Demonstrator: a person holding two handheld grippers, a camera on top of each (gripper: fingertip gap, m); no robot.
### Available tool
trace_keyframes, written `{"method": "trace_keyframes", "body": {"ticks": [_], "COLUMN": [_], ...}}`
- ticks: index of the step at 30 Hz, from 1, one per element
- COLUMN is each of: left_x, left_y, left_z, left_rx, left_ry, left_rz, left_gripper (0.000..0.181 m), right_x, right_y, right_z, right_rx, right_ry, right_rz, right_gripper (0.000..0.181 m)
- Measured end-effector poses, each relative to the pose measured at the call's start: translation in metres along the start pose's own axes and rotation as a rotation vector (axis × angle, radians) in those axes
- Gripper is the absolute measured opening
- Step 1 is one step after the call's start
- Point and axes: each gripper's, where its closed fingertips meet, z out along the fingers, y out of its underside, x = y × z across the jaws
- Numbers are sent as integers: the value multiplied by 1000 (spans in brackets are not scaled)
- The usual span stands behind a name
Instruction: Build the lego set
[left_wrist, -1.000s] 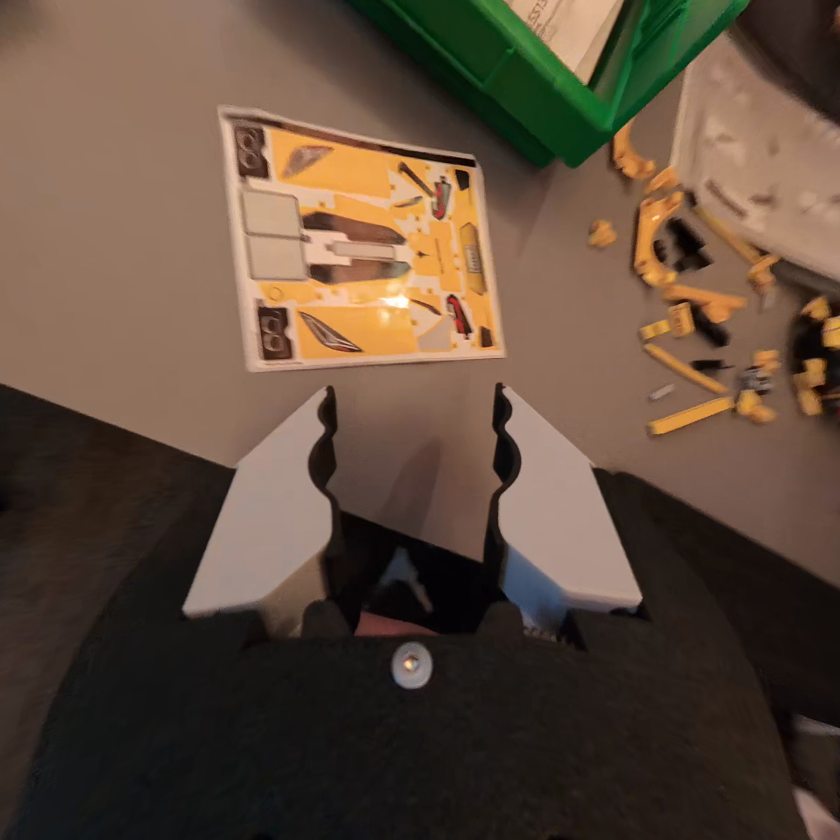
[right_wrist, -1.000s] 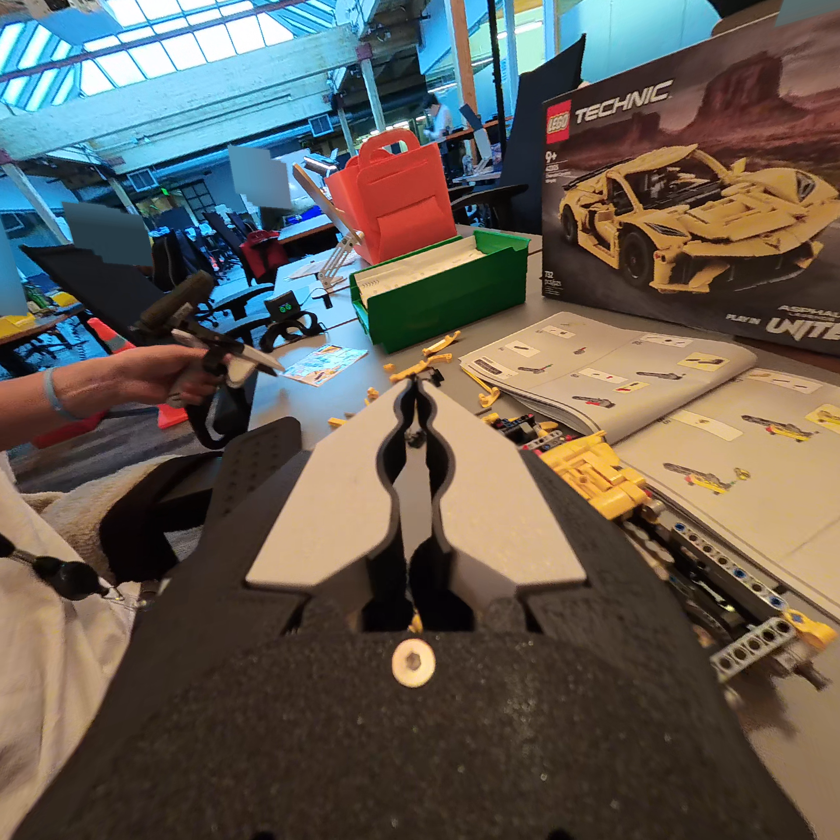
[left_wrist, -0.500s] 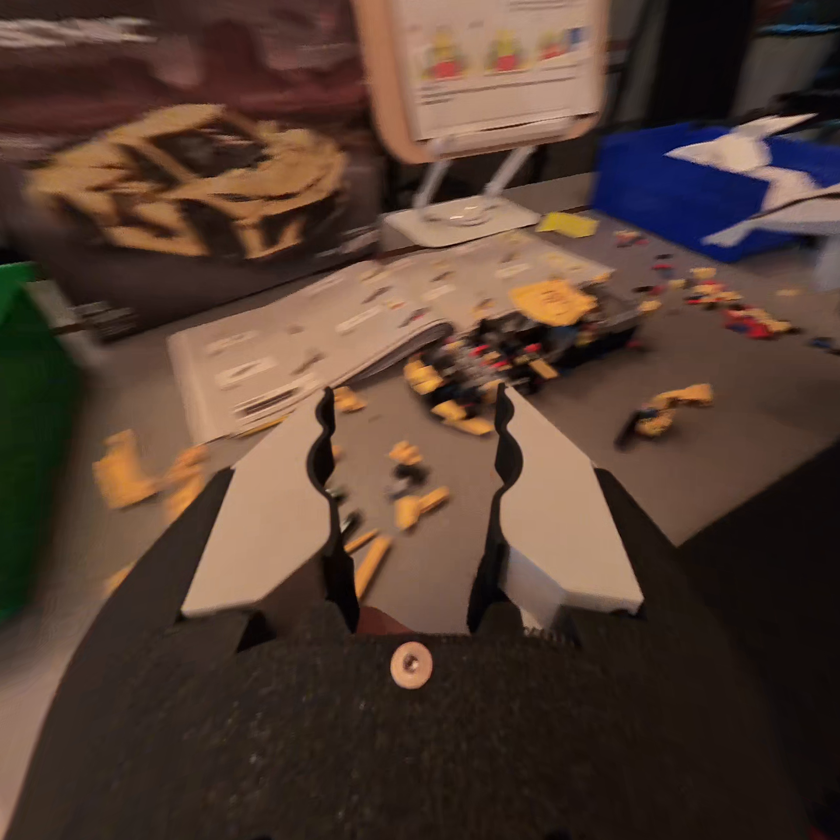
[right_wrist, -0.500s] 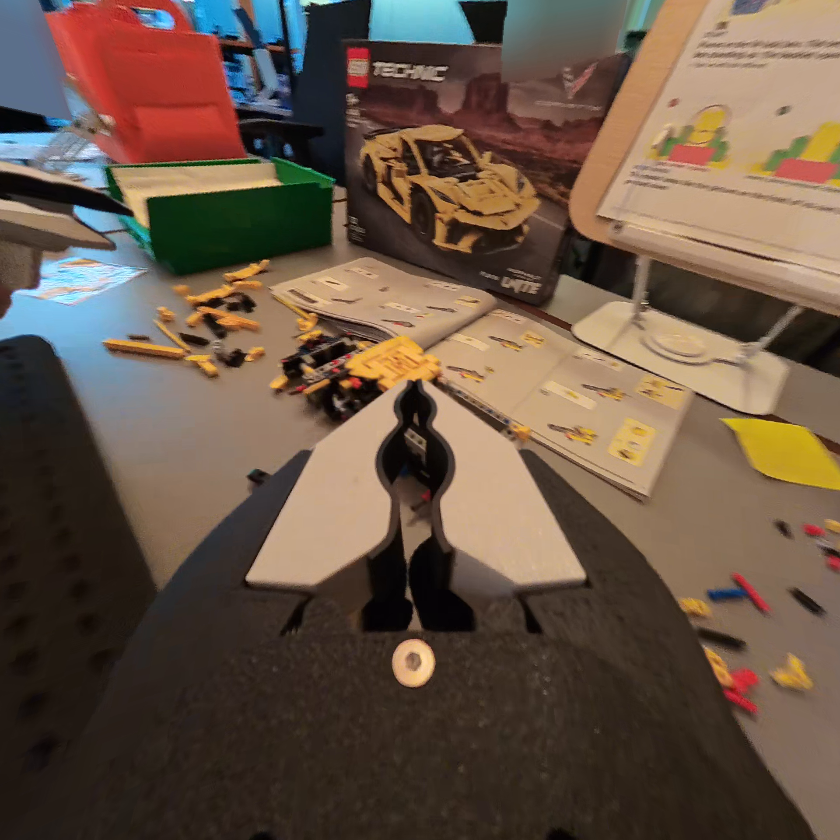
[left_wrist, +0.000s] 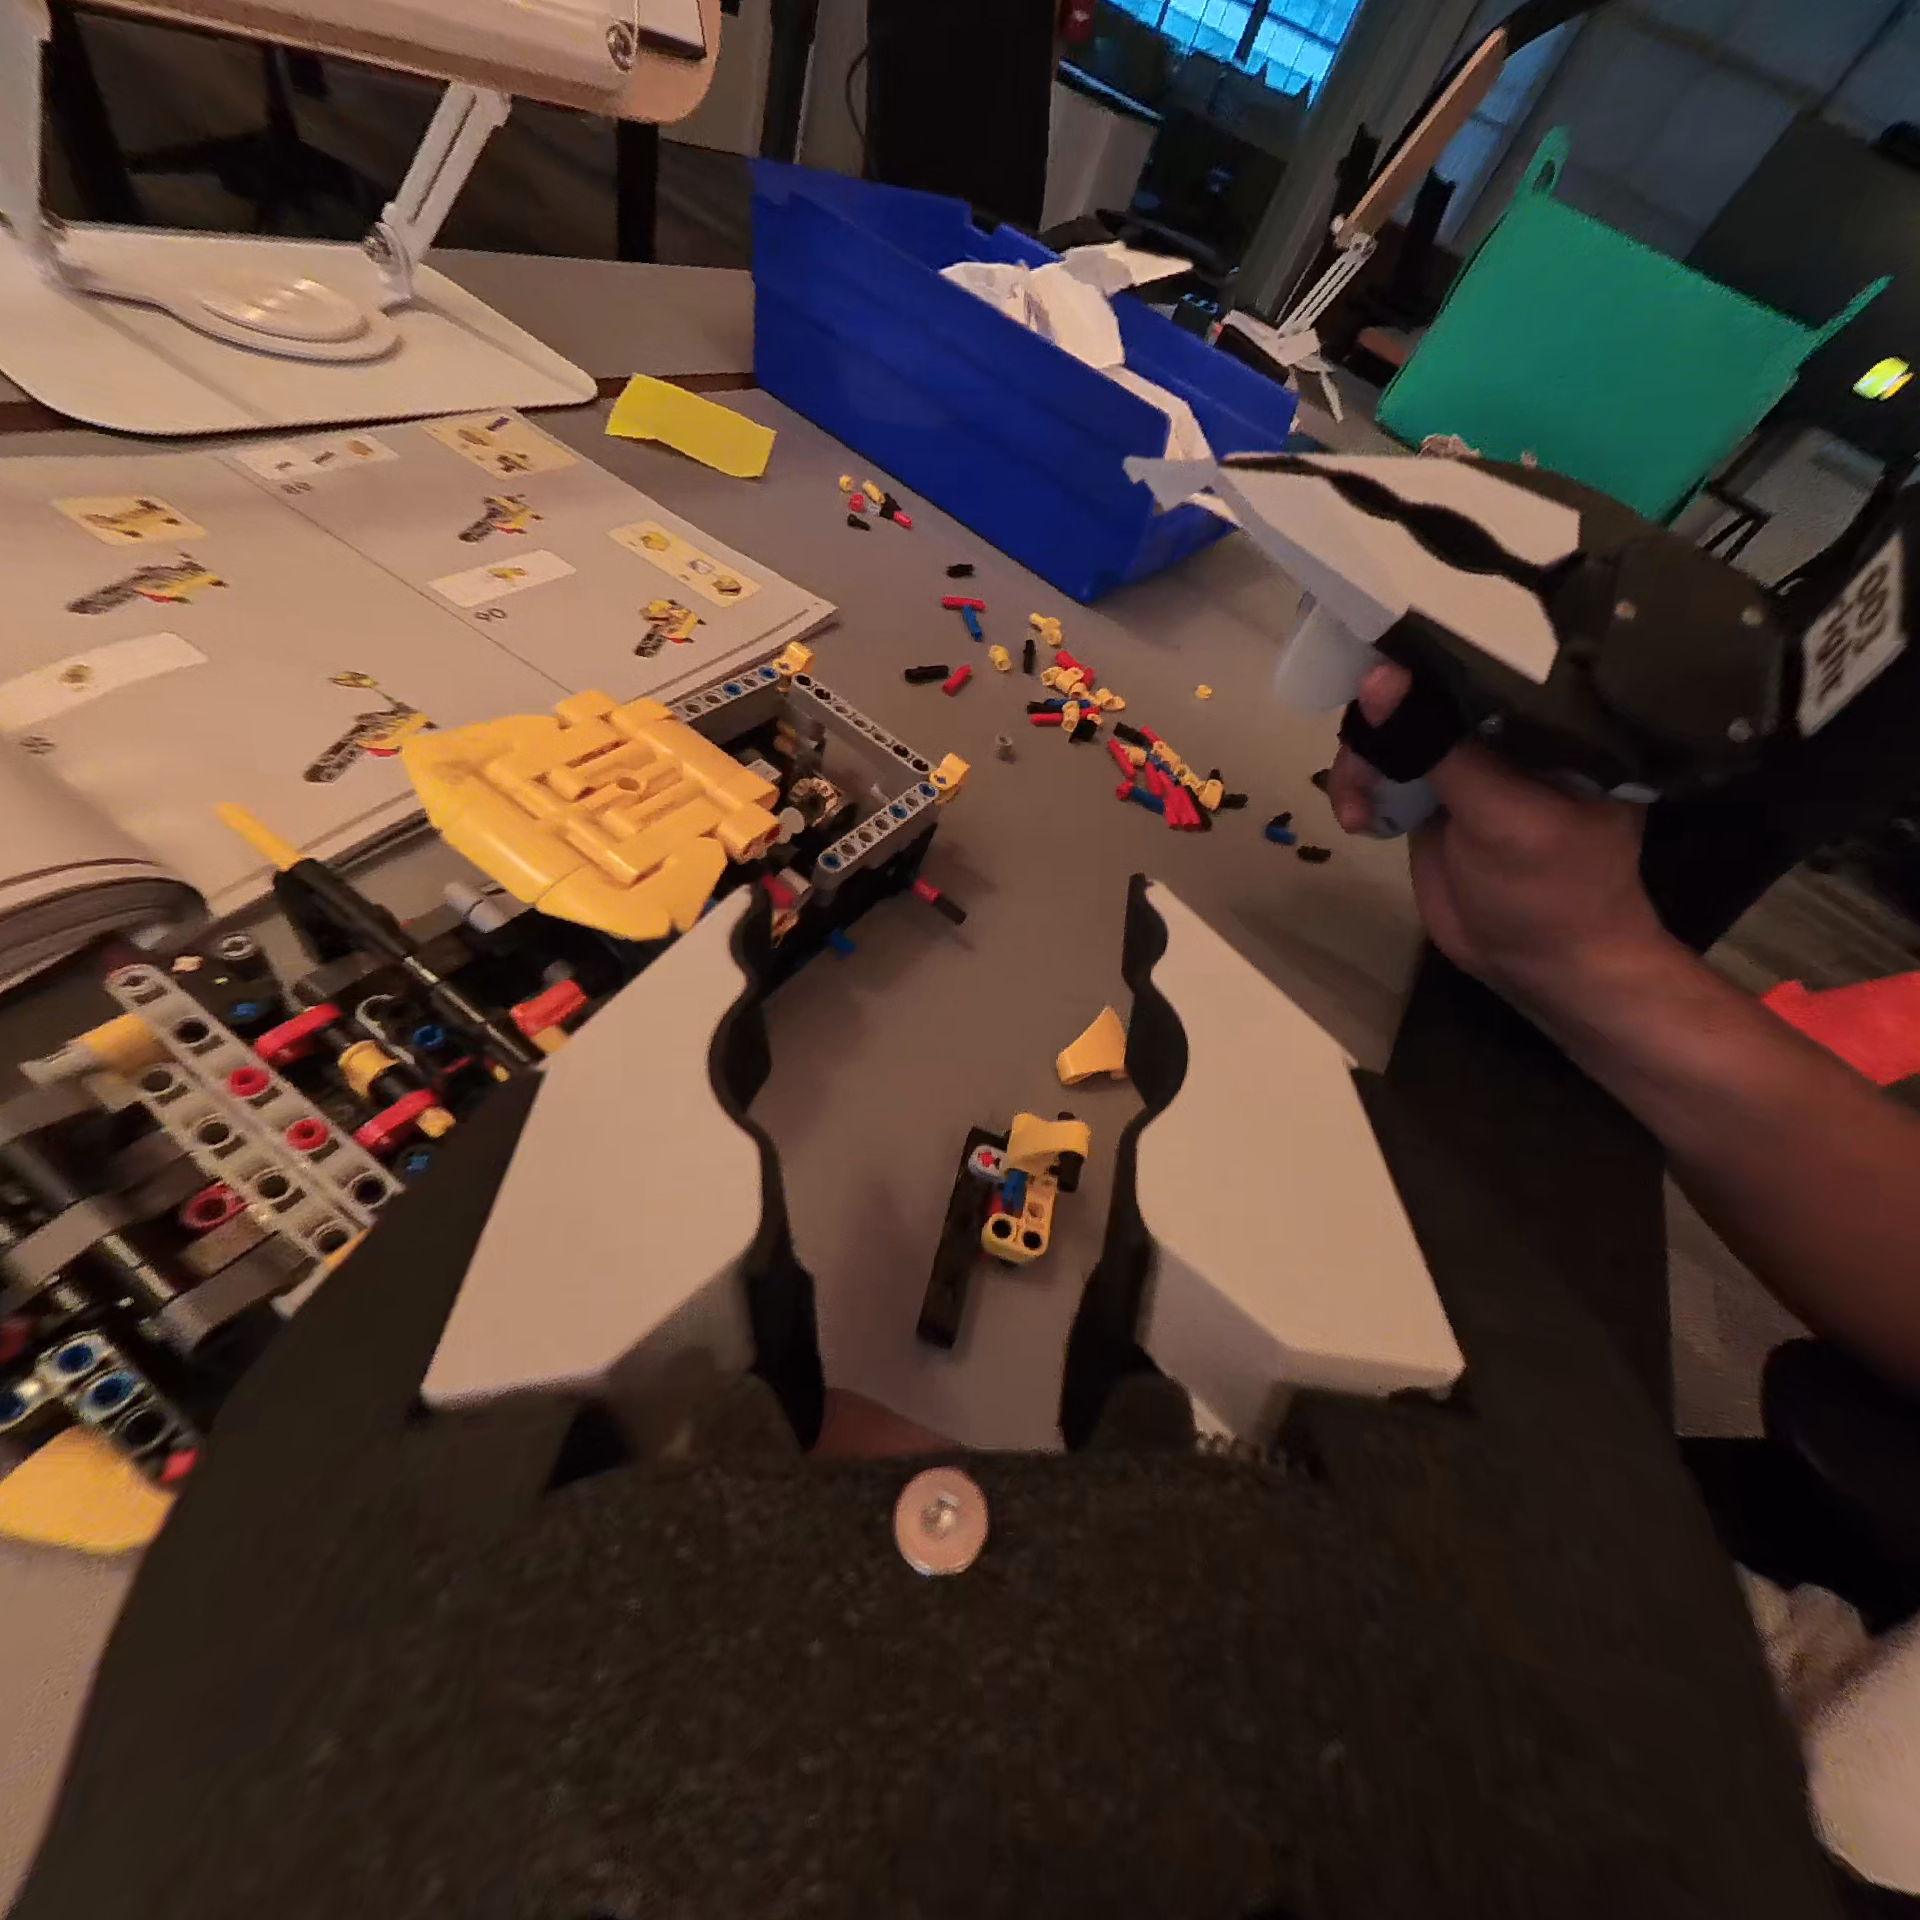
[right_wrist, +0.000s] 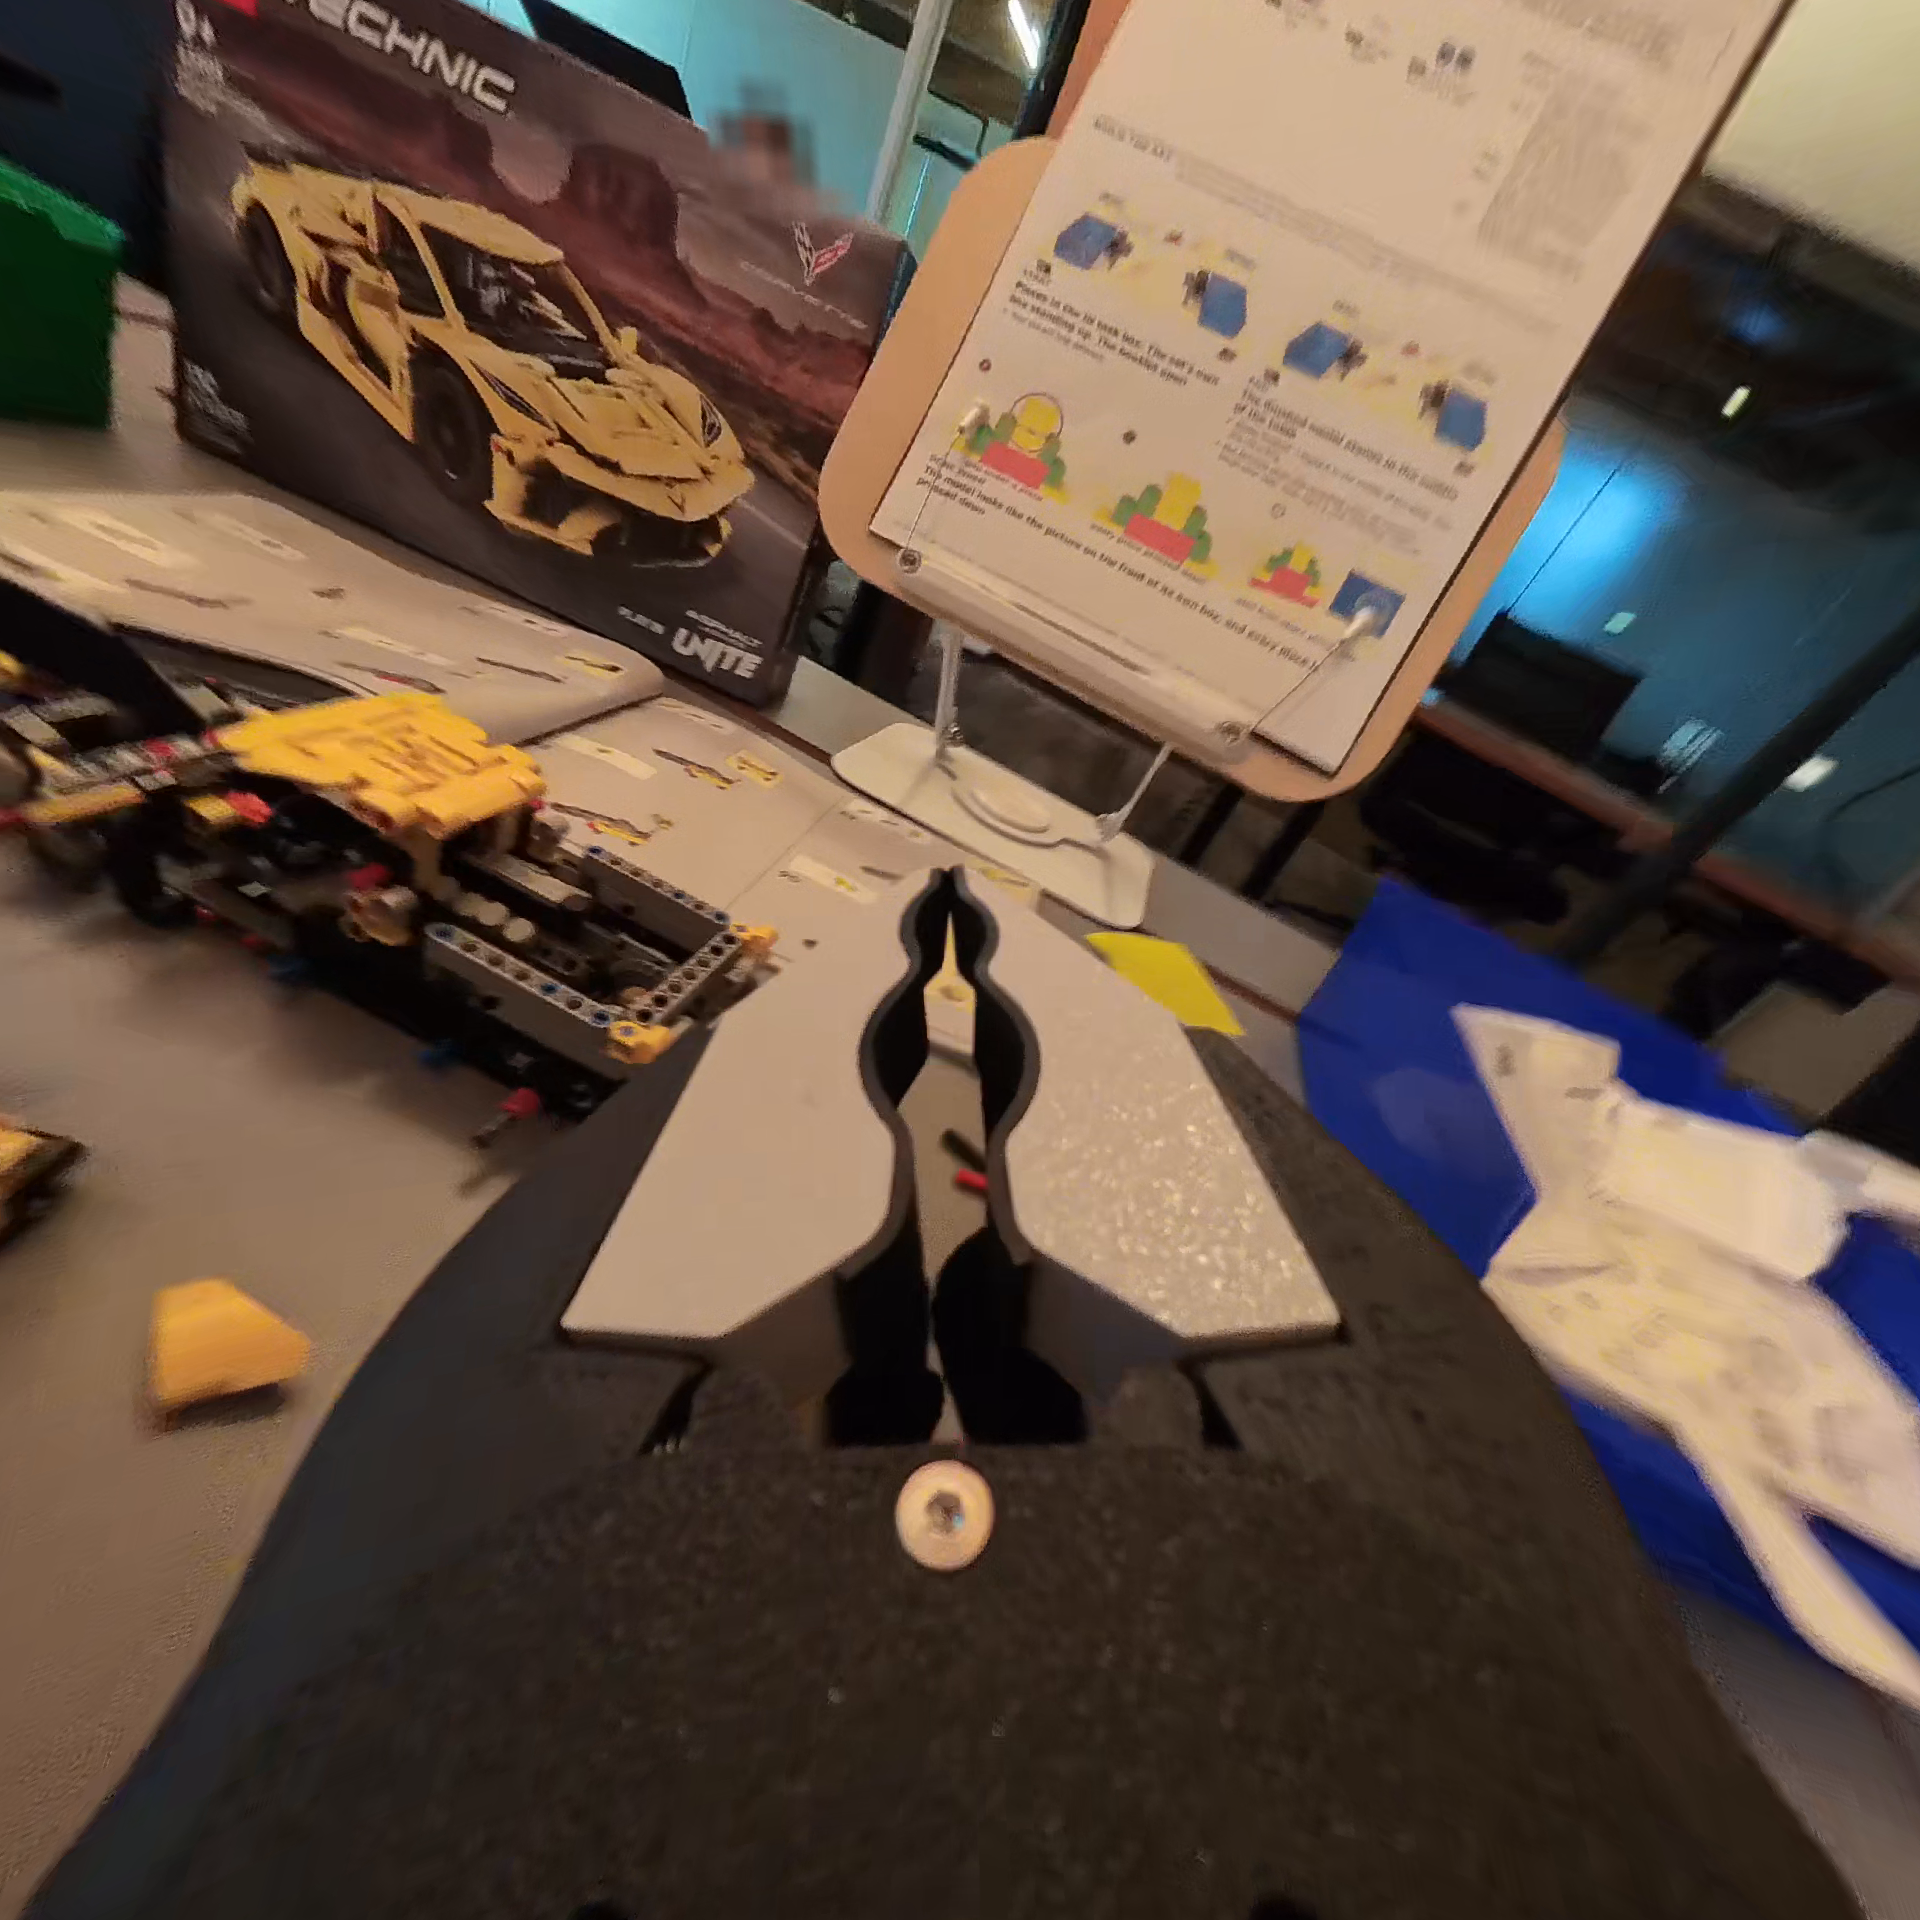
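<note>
The left gripper (left_wrist: 940, 935) hangs spread above a small black-and-yellow subassembly (left_wrist: 1006, 1205), right of the car chassis (left_wrist: 582, 821). The right gripper (right_wrist: 948, 883) is closed, empty.

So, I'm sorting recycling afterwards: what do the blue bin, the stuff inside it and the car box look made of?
The blue bin looks like moulded plastic: uniform colour, smooth stepped walls with a slight sheen. The white stuff inside seems crumpled paper, creased and printed, though thin plastic bags can't be ruled out. The car box looks like printed cardboard with a satin finish, flat panels and sharp folded edges.
</note>
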Motion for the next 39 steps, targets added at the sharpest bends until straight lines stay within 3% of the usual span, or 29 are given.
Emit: {"method": "trace_keyframes", "body": {"ticks": [4, 8, 18, 30, 39], "left_x": [4, 1, -1, 9, 27], "left_y": [-1, 0, 4, 5, 25], "left_z": [11, 18, 27, 25, 25], "left_rx": [-19, -87, -151, -184, -298], "left_ry": [81, 100, 175, 213, 292], "left_rz": [-30, 72, 88, 140, 185], "left_gripper": [64, 63, 60, 58, 58], "right_x": [-3, -9, -21, -28, -22], "right_y": [-1, -10, -5, -6, -7], "right_z": [4, 2, 7, 6, 4], "right_rx": [30, 99, 77, 102, 113], "right_ry": [54, 110, 101, 38, 30], "right_rz": [-202, -381, -512, -428, -344], "right_gripper": [0, 0, 0, 0, 0]}}
